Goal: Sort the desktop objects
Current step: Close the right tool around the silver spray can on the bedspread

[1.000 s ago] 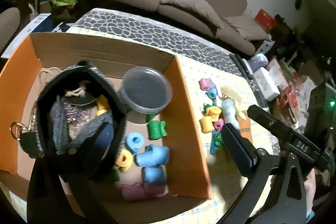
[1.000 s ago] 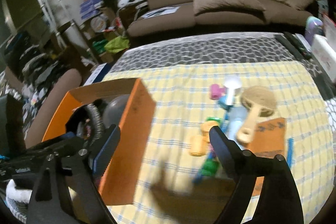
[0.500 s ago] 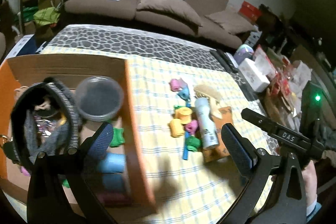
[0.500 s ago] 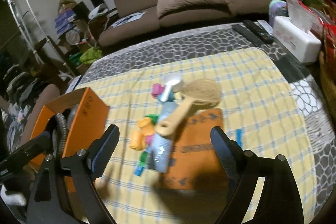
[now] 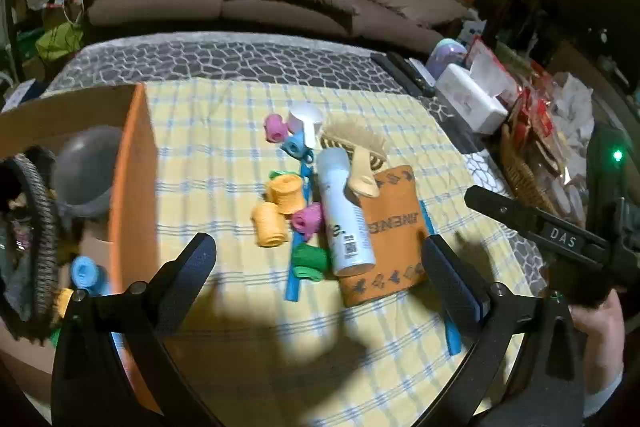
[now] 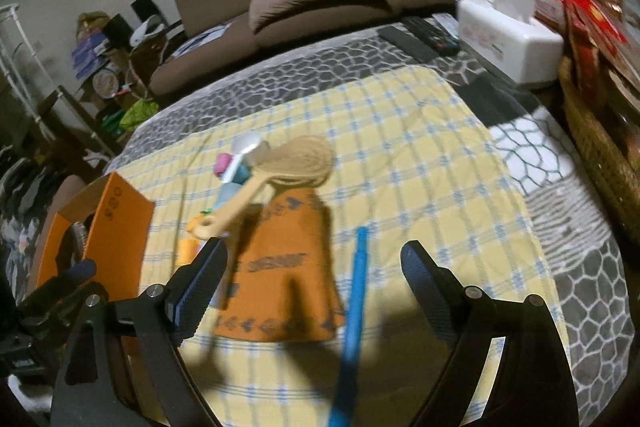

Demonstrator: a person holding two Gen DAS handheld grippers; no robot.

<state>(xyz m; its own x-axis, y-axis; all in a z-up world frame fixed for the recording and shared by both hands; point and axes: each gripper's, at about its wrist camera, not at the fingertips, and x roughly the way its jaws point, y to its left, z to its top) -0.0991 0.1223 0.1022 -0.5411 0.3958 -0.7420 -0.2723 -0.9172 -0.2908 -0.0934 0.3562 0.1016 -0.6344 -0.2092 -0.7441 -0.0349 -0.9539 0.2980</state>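
Cut-off box, blurred pile, half-hidden straw

The orange cardboard box (image 5: 132,187) runs off the left edge in the left wrist view, its contents partly behind its near wall; in the right wrist view a gripper arm covers its near part. The right wrist view is blurred: lettering on the orange pouch (image 6: 288,259) cannot be read, and the spools left of the wooden brush (image 6: 280,167) smear together. A blue straw (image 5: 438,267) is partly hidden behind a gripper finger (image 5: 452,283).
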